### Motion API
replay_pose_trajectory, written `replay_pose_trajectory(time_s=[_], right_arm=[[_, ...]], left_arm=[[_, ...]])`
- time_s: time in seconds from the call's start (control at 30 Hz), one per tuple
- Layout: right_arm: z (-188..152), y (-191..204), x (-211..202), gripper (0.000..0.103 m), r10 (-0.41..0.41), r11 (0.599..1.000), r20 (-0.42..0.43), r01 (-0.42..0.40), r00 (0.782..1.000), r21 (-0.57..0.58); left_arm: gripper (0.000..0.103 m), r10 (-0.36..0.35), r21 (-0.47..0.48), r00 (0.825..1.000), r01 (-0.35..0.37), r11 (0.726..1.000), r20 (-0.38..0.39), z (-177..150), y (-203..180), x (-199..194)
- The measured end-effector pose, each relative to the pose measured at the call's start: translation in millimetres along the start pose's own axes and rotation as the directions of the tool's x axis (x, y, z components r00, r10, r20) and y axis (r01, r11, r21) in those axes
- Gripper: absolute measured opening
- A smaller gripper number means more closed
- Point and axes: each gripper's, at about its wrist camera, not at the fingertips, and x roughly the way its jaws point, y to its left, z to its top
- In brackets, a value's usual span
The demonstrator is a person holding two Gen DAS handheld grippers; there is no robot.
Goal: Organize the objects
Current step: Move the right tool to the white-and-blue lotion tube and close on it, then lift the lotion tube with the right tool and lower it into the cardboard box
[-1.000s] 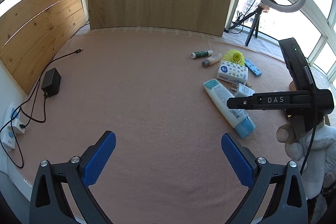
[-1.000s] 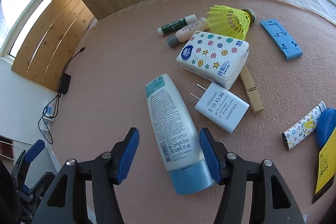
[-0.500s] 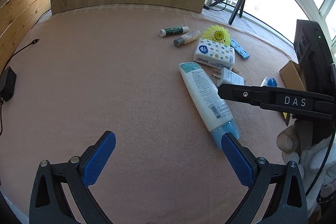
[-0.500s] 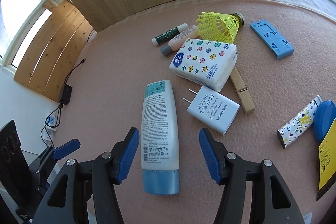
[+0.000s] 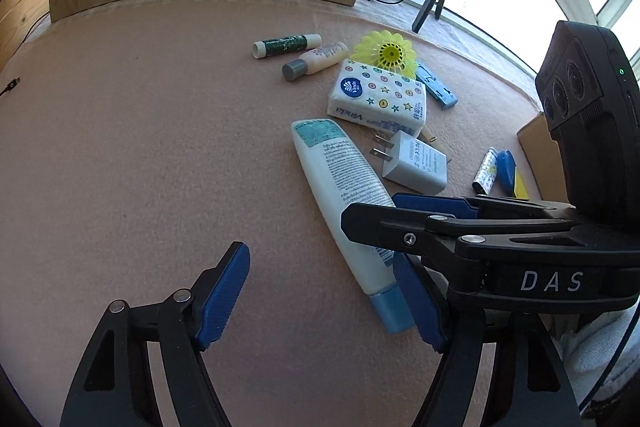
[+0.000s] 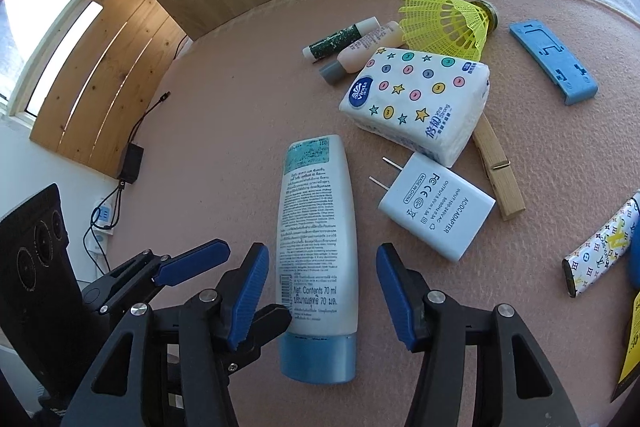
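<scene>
A white lotion tube [image 6: 318, 227] with a blue cap lies on the pink mat. My right gripper [image 6: 322, 293] straddles its cap end. Its jaws are closing, and a small gap still shows at each pad. In the left wrist view the same tube [image 5: 344, 195] runs down to the right pad of my left gripper [image 5: 320, 295]. That gripper's jaws are also closing, with only the cap just inside the right pad and not pressed. The right gripper [image 5: 400, 219] crosses over the tube there. A white charger [image 6: 436, 207] lies just right of the tube.
Behind the tube lie a dotted tissue pack [image 6: 416, 99], a yellow shuttlecock [image 6: 448, 23], a green stick [image 6: 340, 39], a small grey-capped bottle [image 6: 364, 47], a blue plastic piece [image 6: 554, 63] and a clothespin [image 6: 498, 163]. A patterned stick [image 6: 600, 247] and a cardboard box [image 5: 536, 147] are at the right.
My left gripper has come down and to the right up to the tube's cap, and its jaws have narrowed. The right jaws narrowed a little. The tube's cap end swung left between them.
</scene>
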Motion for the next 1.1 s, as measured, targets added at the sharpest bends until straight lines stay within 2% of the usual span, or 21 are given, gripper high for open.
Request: replay_pose_trajectory(time_s=[0.2,0.33,0.37,0.57,0.77,1.1], right_arm=[[0.7,-4.2,5.4,0.040,0.031,0.999,-0.017,-0.030,0.999,0.033],[-0.5,-2.5,6.3,0.039,0.035,0.999,-0.027,-0.034,0.999,0.028],[-1.0,-2.6,6.4,0.039,0.040,0.999,-0.029,-0.039,0.999,0.030],[-7.6,-6.5,3.0,0.038,0.060,0.996,-0.021,-0.059,0.998,0.067],[-21.7,-7.0,-19.1,0.037,0.060,0.995,0.026,-0.061,0.998,0.074],[-47.7,-31.5,-84.9,0.037,0.013,0.993,0.146,-0.029,0.989,0.111]], left_arm=[[0.071,-0.080,-0.019,0.996,0.079,0.997,-0.029,3.9,-1.2,9.9],[0.055,-0.143,-0.028,0.989,0.142,0.989,-0.042,2.8,-6.4,14.2],[0.053,-0.154,-0.030,0.987,0.153,0.988,-0.046,2.1,-7.5,15.0],[0.051,-0.156,-0.032,0.986,0.155,0.987,-0.049,-2.1,-12.2,12.8],[0.049,-0.158,-0.014,0.987,0.158,0.987,-0.028,-9.5,-31.9,1.7],[0.049,-0.199,0.101,0.980,0.197,0.975,0.002,-6.8,-109.9,-10.1]])
